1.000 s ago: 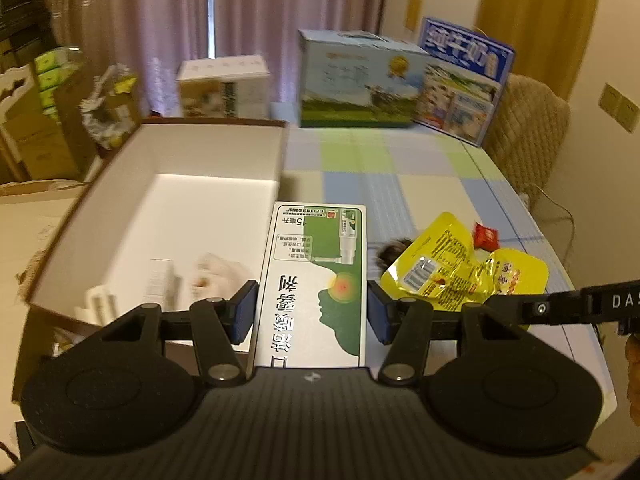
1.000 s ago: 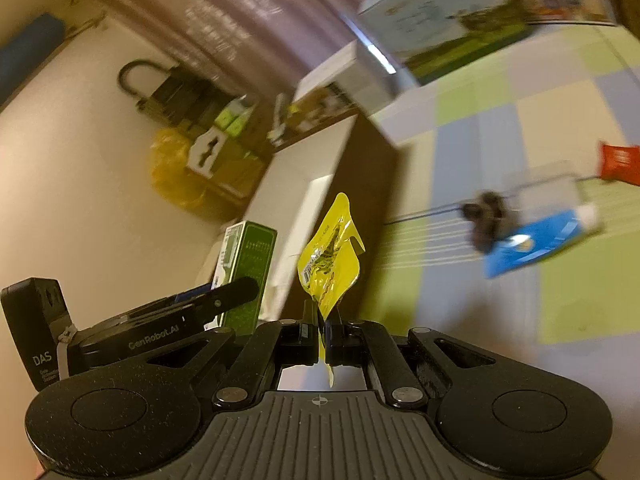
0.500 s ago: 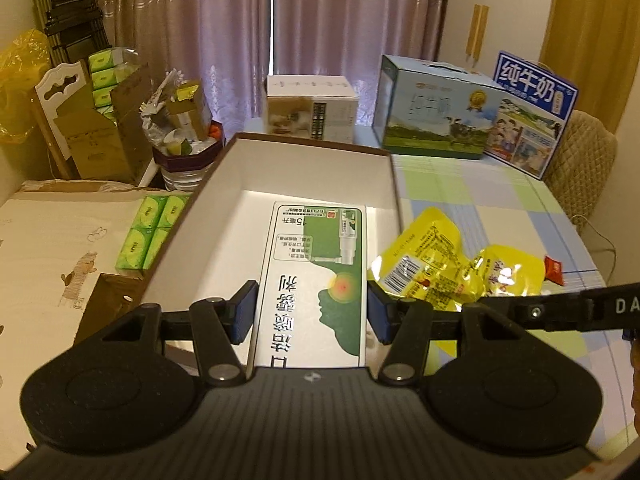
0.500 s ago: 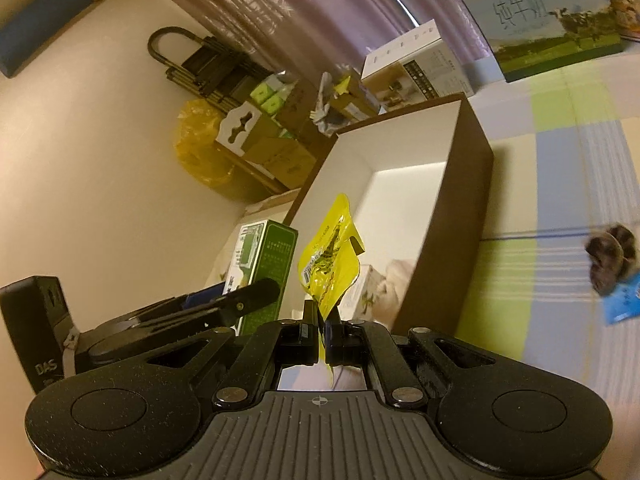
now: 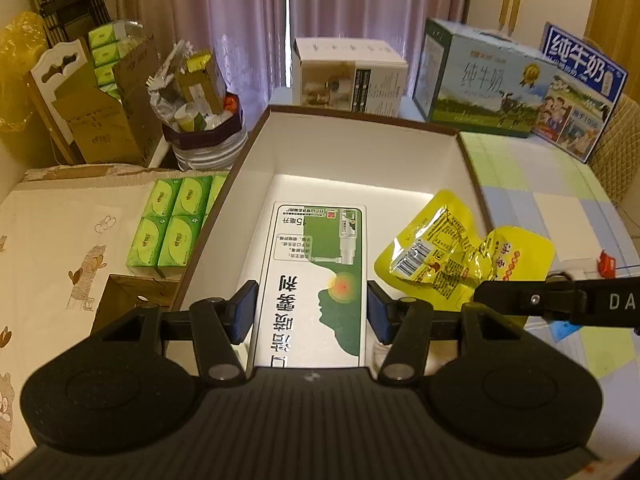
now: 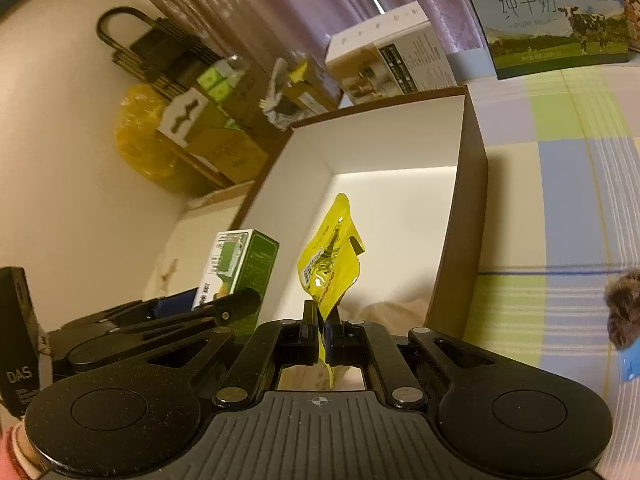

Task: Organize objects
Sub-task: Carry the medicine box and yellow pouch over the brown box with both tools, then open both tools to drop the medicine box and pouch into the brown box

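1. Nearest the left wrist camera, the left gripper (image 5: 311, 312) is clamped across the width of a green-and-white carton (image 5: 316, 280), one blue pad (image 5: 245, 312) on each long side.
2. Just to its right, the right gripper (image 6: 323, 334) has its jaws pinched fully together on the lower edge of a crumpled yellow pouch (image 6: 330, 258), which stands up from the grip.
3. Under both loads now lies the open white-lined box (image 5: 466, 160). A second ago the carton hung over the checked tablecloth (image 5: 560, 200) beside the box, and the pouch was out over the table too; both have since been carried sideways until they hang above the box's floor.
4. My reading is that the carrying part is nearly over, and what remains is to lower and let go. The near end of the box floor holds some pale items, dimly seen in the right wrist view, so the clear far half looks the safer landing spot.
5. Beyond the box, green tissue packs (image 5: 168, 224) lie outside its left wall, and milk cartons (image 5: 480, 80) stand at the back of the table.
6. A red sachet (image 5: 608, 262) and a dark furry item (image 6: 624, 308) are on the tablecloth, apparently not yet sorted.
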A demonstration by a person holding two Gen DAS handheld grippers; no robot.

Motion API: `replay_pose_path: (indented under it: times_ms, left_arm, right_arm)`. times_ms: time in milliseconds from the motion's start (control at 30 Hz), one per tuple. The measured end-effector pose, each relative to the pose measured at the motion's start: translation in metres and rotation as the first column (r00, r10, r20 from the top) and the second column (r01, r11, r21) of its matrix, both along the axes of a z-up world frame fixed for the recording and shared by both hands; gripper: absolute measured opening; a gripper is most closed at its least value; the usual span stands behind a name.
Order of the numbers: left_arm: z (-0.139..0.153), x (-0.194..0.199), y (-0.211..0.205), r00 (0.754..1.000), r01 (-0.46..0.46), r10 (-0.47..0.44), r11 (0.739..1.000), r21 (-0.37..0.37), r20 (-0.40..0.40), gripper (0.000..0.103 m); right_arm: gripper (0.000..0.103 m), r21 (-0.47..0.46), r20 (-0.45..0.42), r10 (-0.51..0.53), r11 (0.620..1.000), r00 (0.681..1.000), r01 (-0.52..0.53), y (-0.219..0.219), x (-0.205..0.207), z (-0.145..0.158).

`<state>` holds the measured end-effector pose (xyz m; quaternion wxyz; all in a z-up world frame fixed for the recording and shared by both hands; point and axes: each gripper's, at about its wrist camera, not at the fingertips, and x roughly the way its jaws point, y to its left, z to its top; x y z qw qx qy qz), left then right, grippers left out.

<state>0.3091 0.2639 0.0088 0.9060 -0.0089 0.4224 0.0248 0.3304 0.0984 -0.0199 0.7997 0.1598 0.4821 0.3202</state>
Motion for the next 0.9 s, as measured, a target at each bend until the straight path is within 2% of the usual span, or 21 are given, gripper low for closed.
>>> replay_pose_path:
  times_ms: [300,567,633,733,900]
  left_arm:
    - [-0.021,0.039,0.015,0.999,0.006,-0.005,1.000,0.001,-0.047,0.052]
    - [-0.033,0.060,0.020,0.997,0.016,-0.016,1.000,-0.006,-0.076,0.052]
    - [-0.035,0.064,0.021,0.997,0.019,-0.020,1.000,-0.008,-0.081,0.052]
    - [-0.040,0.070,0.023,0.996,0.020,-0.021,1.000,-0.008,-0.092,0.052]
    - [-0.047,0.073,0.025,0.994,0.021,-0.022,1.000,-0.014,-0.110,0.052]
  right_arm:
    - [0.000,-0.082,-0.028,-0.007,0.997,1.000,0.004,0.027,0.030,-0.024]
    - [0.000,-0.102,-0.029,-0.015,0.995,0.999,0.012,0.039,0.049,-0.033]
    - [0.000,-0.089,-0.013,-0.009,0.996,1.000,0.007,0.041,0.052,-0.035]
    - [0.003,-0.158,0.029,0.015,0.987,0.999,-0.010,0.049,0.054,-0.037]
    - [0.006,-0.197,0.061,0.056,0.979,0.997,-0.043,0.053,0.050,-0.039]
